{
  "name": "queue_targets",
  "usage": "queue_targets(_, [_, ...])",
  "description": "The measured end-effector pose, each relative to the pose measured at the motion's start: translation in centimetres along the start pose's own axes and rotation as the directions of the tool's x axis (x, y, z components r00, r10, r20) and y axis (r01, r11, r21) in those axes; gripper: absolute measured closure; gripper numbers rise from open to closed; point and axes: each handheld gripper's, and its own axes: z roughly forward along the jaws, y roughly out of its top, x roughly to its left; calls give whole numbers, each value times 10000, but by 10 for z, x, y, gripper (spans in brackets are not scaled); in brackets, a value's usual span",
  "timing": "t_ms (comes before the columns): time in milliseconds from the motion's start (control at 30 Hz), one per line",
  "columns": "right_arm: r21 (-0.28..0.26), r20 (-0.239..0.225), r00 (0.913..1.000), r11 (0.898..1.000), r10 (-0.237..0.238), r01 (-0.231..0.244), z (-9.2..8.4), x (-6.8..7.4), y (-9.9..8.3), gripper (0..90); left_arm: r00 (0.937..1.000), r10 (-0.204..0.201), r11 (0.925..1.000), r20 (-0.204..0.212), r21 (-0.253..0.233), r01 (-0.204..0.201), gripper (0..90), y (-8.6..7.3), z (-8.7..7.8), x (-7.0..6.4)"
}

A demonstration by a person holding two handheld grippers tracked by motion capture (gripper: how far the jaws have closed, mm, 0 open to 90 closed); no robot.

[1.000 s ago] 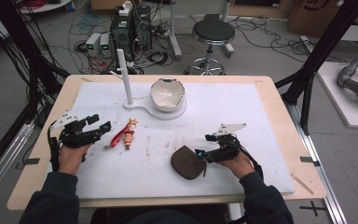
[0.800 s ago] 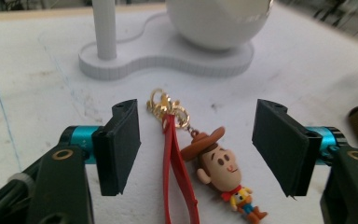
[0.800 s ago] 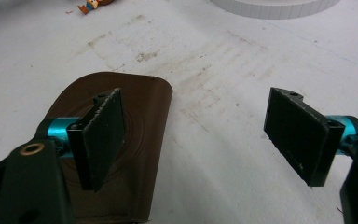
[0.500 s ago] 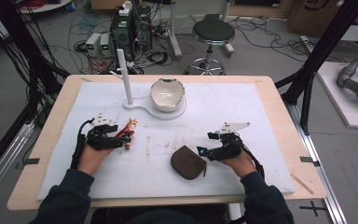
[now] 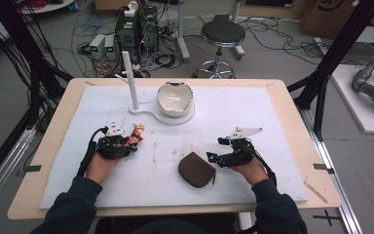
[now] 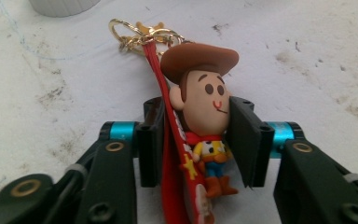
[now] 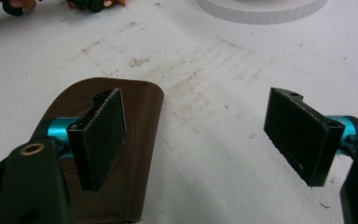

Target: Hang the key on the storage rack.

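A cowboy figure keychain point(image 6: 205, 112) with a red strap and gold rings lies on the white mat point(image 5: 253, 122). My left gripper point(image 6: 196, 121) has its pads on either side of the figure's head and has just been closing on it. From above, the left gripper point(image 5: 126, 141) sits over the keychain point(image 5: 137, 132) at mid left. A brown pouch point(image 5: 196, 169) lies flat near the front. My right gripper point(image 5: 215, 150) rests open at the pouch's right edge. Its left pad hangs over the pouch point(image 7: 140, 116), and bare mat lies between the jaws of the right gripper point(image 7: 196, 116).
A white bowl point(image 5: 175, 97) sits on a white base with an upright post point(image 5: 132, 78) at the back centre of the mat. The wooden table edge point(image 5: 292, 97) frames the mat. Cables, computers and a stool stand beyond the table.
My left gripper moved right to the keychain, and its jaws went from wide open to closed around the figure. The right gripper and pouch stayed put.
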Motion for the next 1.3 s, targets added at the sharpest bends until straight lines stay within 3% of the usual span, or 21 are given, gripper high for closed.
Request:
queue_targets(100, [-12,15,10000,10000,-2,2,-1,0,0,209,9997,-221,9997,132,-53,222,599,0,-3,3])
queue_targets(200, [-51,21,10000,10000,23,-23,-2,-1,0,209,9950,-764,9939,645,-741,812,600,2,-14,10])
queue_targets(433, [-174,48,10000,9998,67,-66,-4,-3,1,209,9928,-637,9751,1017,-2053,836,600,17,-38,20])
queue_targets(533, [-302,77,9999,9995,71,-69,-6,-4,1,209,9946,-348,9747,977,-2167,554,600,21,-43,19])
queue_targets(567, [-323,96,9999,9995,62,-59,-7,-4,1,209,9954,-79,9698,955,-2421,309,600,26,-48,19])
queue_targets(733, [-419,97,9999,9991,91,-87,-8,-5,2,209,9942,292,9502,1037,-3117,47,601,39,-59,22])
queue_targets(767, [-419,97,9999,9991,91,-87,-8,-5,2,209,9942,292,9502,1037,-3117,47,601,39,-59,22])
queue_targets(800, [-405,117,9999,9991,125,-120,-9,-5,2,209,9915,433,9376,1225,-3477,20,601,45,-64,25])
queue_targets(867, [-451,125,9999,9989,116,-110,-9,-5,2,209,9887,564,9225,1392,-3861,17,601,52,-68,28])
queue_targets(967, [-472,149,9998,9988,148,-141,-9,-6,2,209,9880,655,9060,1397,-4234,-2,601,63,-75,35])
queue_targets(1000, [-472,149,9998,9988,148,-141,-9,-6,2,209,9880,655,9060,1397,-4234,-2,600,63,-75,35])
queue_targets(1067, [-463,134,9998,9988,153,-146,-9,-6,2,209,9875,749,8876,1385,-4607,-27,600,74,-81,41])
queue_targets(1133, [-442,134,9998,9989,153,-146,-9,-6,2,209,9864,796,8823,1438,-4707,-26,600,81,-84,44])
queue_targets(1300, [-448,142,9997,9988,181,-174,-9,-6,2,209,9872,812,8808,1369,-4735,-68,600,95,-85,52])
